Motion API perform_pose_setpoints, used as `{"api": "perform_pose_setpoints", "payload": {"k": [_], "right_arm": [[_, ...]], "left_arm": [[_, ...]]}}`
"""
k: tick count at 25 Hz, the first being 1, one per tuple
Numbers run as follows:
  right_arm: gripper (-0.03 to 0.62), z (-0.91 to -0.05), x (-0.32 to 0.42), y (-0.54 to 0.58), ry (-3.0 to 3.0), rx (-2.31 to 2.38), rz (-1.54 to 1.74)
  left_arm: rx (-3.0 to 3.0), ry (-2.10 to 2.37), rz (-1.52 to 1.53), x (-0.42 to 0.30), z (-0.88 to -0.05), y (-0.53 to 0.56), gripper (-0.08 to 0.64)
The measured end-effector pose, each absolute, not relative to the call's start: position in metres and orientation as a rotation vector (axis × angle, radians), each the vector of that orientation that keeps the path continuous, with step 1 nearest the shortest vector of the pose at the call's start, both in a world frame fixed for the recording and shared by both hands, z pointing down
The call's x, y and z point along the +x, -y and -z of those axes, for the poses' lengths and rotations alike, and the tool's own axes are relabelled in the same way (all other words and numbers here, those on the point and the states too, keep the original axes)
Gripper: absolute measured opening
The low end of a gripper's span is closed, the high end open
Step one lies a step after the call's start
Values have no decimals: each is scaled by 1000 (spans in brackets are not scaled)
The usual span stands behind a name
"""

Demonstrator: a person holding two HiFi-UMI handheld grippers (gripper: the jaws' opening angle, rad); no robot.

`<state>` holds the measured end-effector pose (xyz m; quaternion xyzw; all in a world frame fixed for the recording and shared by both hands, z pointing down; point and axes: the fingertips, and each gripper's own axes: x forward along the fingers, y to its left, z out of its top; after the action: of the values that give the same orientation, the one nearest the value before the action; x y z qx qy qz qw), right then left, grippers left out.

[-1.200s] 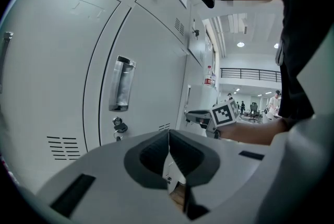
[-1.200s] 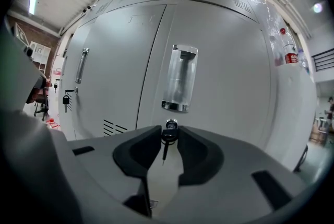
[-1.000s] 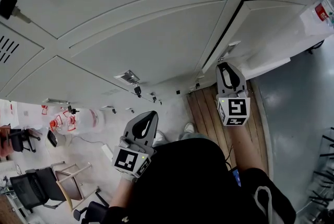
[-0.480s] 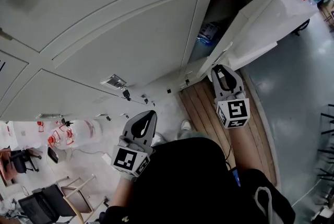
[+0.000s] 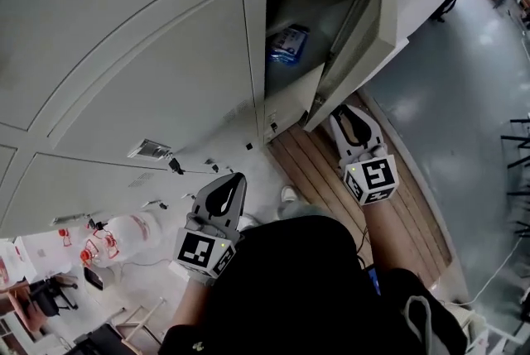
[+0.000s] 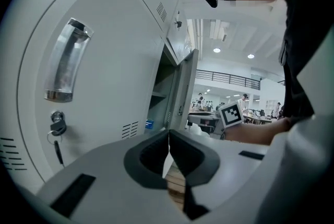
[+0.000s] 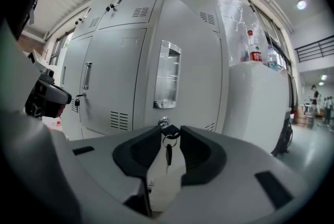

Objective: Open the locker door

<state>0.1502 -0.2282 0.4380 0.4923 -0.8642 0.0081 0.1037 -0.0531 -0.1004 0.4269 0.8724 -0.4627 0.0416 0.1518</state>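
Grey lockers (image 5: pixel 149 72) fill the wall. The locker door (image 5: pixel 356 39) on the right end is swung well out from its frame, so the compartment is wide open. There's a blue packet (image 5: pixel 288 43) lying on a shelf inside.

The right gripper (image 5: pixel 346 112) is at the bottom edge of that open door. In the right gripper view its fingers are pinched on the black head of the key (image 7: pixel 170 132) sitting in the door's lock. A second little key (image 7: pixel 167 154) hangs off the ring, right in the gap between the jaws. Just above the lock is a clear plastic handle (image 7: pixel 168 74). Off to the right there's a white cabinet (image 7: pixel 258 108) with a red-label bottle (image 7: pixel 254 48) on top.

The left gripper (image 6: pixel 168 133) isn't doing anything. Its fingers are closed tip to tip with nothing between them, and it's held out in front of the closed lockers, well apart from the open door. Its own view shows a neighbouring closed locker with another clear handle (image 6: pixel 65 61) and a lock with keys (image 6: pixel 57 126). Past that it sees the open door edge-on.

Under the right gripper there's a strip of wooden flooring (image 5: pixel 323 171) running along the base of the lockers.
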Motion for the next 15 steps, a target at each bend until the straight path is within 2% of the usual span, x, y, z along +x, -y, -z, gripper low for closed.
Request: {"api": "perform_pose_setpoints", "payload": {"k": [12,15], "right_arm": [[117,-439,230,215,2385,1735,-98],[135,-437,257,212,2316,1839,-126]], "left_arm": [[2582,1159,-144,-16,-428,113,23],[2598,1123,-148,-8,-429,115,23]]}}
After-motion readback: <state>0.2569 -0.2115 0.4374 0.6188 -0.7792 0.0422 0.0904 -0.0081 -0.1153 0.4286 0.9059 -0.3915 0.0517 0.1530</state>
